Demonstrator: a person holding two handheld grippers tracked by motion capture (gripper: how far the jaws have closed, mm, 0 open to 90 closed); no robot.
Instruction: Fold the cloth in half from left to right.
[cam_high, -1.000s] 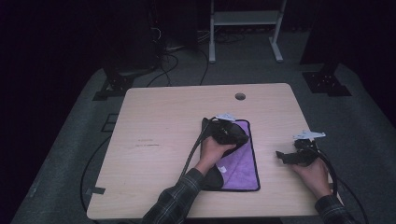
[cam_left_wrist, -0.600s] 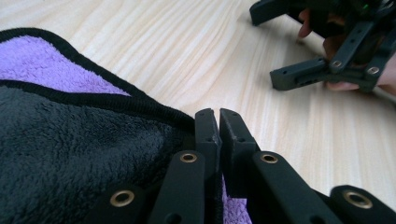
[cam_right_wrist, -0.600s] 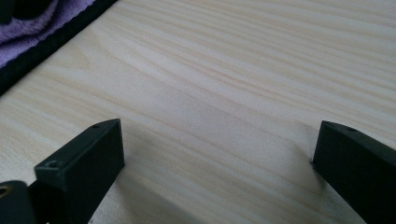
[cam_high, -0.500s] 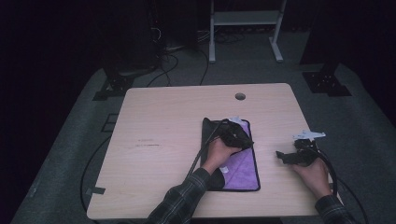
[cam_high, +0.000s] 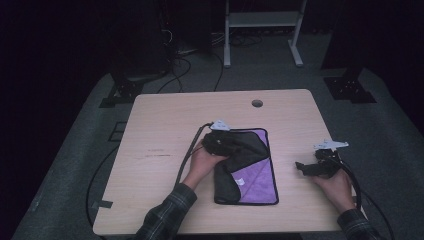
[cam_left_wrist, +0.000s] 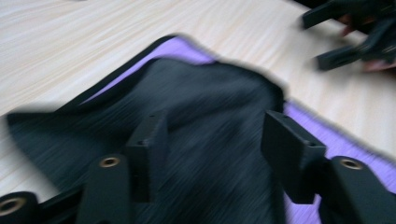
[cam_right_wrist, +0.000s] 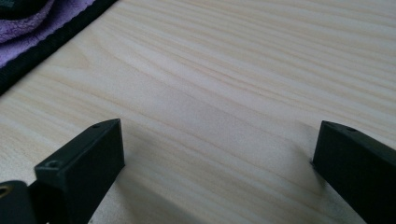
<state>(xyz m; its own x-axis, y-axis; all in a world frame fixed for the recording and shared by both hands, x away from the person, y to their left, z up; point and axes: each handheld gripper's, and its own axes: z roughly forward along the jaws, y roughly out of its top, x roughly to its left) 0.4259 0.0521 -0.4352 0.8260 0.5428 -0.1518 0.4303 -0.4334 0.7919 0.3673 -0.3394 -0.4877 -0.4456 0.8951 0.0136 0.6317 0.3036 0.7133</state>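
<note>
Moved: left gripper has shifted toward the cloth's far-left corner, jaws just opening, now apart above the fold.
Cloth: purple, black-backed, folded diagonally, table centre.
Right gripper: unmoved, jaws wide apart over bare wood.

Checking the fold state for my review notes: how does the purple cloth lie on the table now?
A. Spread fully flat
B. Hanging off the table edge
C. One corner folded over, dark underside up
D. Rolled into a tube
C: in the high view a dark flap covers the upper left of the purple cloth, under the left gripper.
</note>
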